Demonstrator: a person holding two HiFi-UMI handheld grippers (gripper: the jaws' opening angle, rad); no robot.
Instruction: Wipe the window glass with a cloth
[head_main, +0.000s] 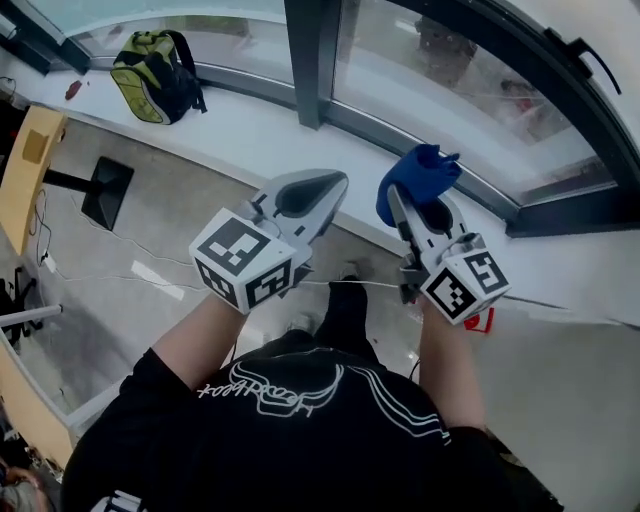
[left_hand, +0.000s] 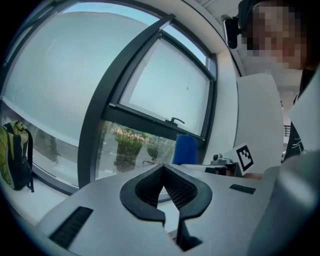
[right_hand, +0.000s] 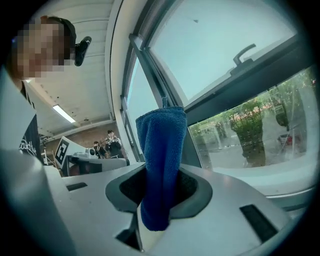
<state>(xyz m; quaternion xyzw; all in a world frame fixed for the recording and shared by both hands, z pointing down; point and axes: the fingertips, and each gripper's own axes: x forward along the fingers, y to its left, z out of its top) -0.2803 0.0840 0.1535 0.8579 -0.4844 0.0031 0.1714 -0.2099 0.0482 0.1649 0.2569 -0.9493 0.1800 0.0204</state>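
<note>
R tool (right_hand: 159, 175) pinching cloth (right_hand: 161, 142), L tool (left_hand: 163, 169) jaws together, glass (right_hand: 210, 55) cut off

Lit brightly by daylight through window glass (head_main: 420, 70); soft shadows only; heavily fisheye-bent, vignetted dark at gripper-view edges; sharp centrally.

two hand-held grippers (head_main: 325, 186) (head_main: 416, 206), one blue cloth (head_main: 415, 172), one backpack (head_main: 155, 75).

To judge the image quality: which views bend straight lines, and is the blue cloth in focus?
Both gripper views curve the window frame strongly and darken at the corners; the head view curves it less. In the right gripper view the blue cloth is sharp, its pile visible; the people far behind it are small and soft.
</note>
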